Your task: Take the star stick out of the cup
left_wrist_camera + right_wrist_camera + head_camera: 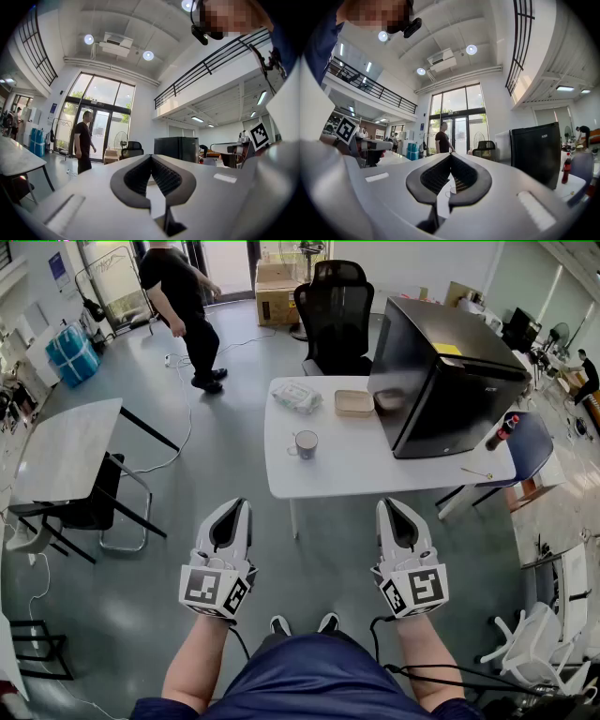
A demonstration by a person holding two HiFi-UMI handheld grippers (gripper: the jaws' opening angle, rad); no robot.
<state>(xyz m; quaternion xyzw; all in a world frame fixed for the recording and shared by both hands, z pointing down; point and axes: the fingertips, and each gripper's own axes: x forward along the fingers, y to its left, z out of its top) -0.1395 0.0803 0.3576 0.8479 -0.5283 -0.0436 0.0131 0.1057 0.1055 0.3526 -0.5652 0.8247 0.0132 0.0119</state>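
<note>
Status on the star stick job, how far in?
Nothing done yet: the cup stands untouched on the table, and any stick in it is too small to make out. In hand: nothing; left gripper and right gripper are both shut, empty, short of the table. Left: approach, grasp, lift out.

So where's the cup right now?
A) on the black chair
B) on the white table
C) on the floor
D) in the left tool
B: the cup stands on the white table, and both the left tool and the right tool are shut, empty, away from it.
</note>
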